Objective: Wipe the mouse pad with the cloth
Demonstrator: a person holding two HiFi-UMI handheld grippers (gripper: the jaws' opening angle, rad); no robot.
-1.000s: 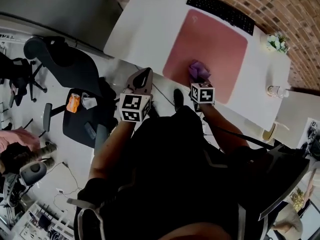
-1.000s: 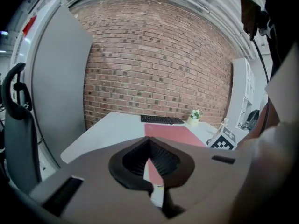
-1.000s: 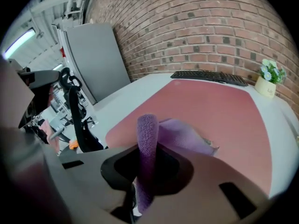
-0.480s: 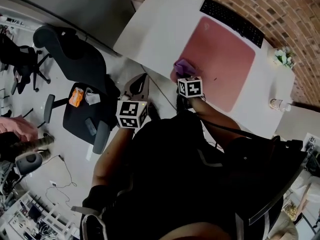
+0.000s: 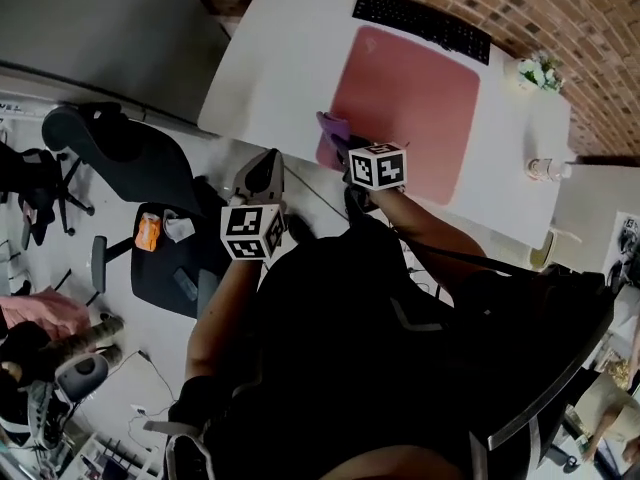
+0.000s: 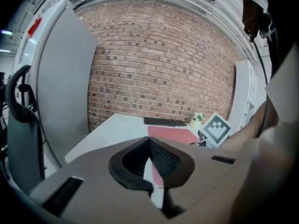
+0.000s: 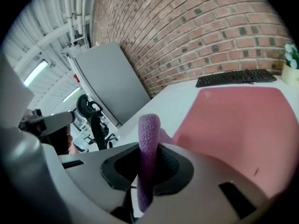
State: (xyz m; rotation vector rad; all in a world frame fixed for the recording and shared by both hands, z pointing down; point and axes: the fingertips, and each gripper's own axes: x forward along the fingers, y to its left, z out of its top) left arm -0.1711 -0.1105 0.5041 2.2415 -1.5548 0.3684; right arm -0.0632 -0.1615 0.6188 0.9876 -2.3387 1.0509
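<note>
Head view with both tool views. The right tool (image 5: 345,148) has its jaws pressed onto a purple cloth (image 5: 333,128). In the right gripper view the cloth (image 7: 148,139) stands as a folded, fuzzy strip, rising from between the jaws of the right tool (image 7: 147,169) and past their tips.

The pink mouse pad (image 5: 410,108) lies on the white bench (image 5: 270,58). Seen along the right tool, the mouse pad (image 7: 233,125) spreads ahead and to the right of the jaws. From above, the cloth sits just ahead of the right tool, at the pad's corner nearest that tool and close to the bench edge. Whether the cloth touches the pad cannot be told.

A black keyboard (image 5: 420,23) lies beyond the pad, well ahead of the right tool, along the brick wall (image 7: 196,27). A small potted plant (image 5: 538,71) stands far ahead and to the right.

The left tool (image 5: 262,173) hangs off the bench, beside and to the left of the right tool, above the floor. Its own view shows the left tool (image 6: 152,164) drawn together, with only a thin slit between the jaws and nothing held. A black office chair (image 5: 130,153) stands to the left of the left tool.
</note>
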